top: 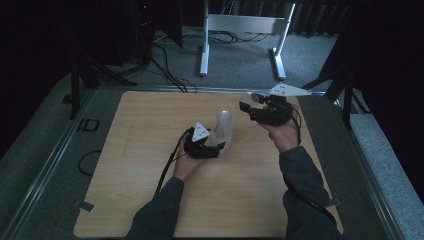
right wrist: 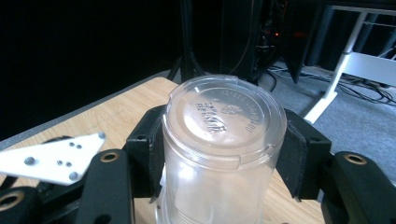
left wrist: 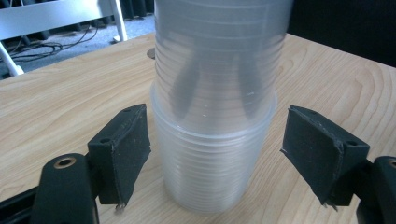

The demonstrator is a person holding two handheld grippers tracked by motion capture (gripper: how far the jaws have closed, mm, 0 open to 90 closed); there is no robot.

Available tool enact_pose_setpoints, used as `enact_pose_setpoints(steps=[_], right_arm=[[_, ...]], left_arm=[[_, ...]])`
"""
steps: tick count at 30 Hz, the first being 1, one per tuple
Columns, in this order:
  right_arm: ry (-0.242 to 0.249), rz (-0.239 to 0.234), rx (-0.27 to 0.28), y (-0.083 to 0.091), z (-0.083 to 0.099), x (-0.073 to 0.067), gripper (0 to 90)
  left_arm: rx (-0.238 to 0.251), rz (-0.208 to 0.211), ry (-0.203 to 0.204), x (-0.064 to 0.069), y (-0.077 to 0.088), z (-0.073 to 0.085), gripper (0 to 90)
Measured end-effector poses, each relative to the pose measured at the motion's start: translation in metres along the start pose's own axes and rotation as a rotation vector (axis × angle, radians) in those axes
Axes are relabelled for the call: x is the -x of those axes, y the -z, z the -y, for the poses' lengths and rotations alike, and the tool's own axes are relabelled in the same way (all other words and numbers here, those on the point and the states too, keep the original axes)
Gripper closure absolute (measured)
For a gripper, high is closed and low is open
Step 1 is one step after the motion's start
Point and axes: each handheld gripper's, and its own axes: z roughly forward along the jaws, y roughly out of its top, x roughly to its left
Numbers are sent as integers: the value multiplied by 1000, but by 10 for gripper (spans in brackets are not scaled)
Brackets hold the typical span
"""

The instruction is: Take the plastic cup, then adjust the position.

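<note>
The stack of clear cups [left wrist: 212, 135] stands upright on the counter [top: 150, 165], between the spread jaws of the left hand-held gripper [left wrist: 215, 154] — its pads do not press it. The right hand-held gripper [right wrist: 219, 154] pinches a single cup [right wrist: 222, 140], bottom up, well apart to the stack's right. Its base carries embossed writing — perhaps a recycling mark, not readable.
</note>
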Motion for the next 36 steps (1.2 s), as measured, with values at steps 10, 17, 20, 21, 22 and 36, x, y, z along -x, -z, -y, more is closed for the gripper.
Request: enact_pose_setpoints(steps=[10,17,20,21,22,36], right_arm=[[-22,51,-26,19,14,12,409],[-37,74,-46,27,27,17,409],[-47,81,-58,28,35,18,409],[-48,81,-63,28,37,19,409],[-49,83,-66,28,40,19,409],[-127,98,-106,29,76,16,408]], left_arm=[[1,2,6,0,8,1,194],[20,-6,19,1,19,3,193],[32,-2,21,3,24,4,193],[37,1,19,4,27,4,194],[42,4,14,6,29,3,195],[107,62,-65,34,47,-15,210]])
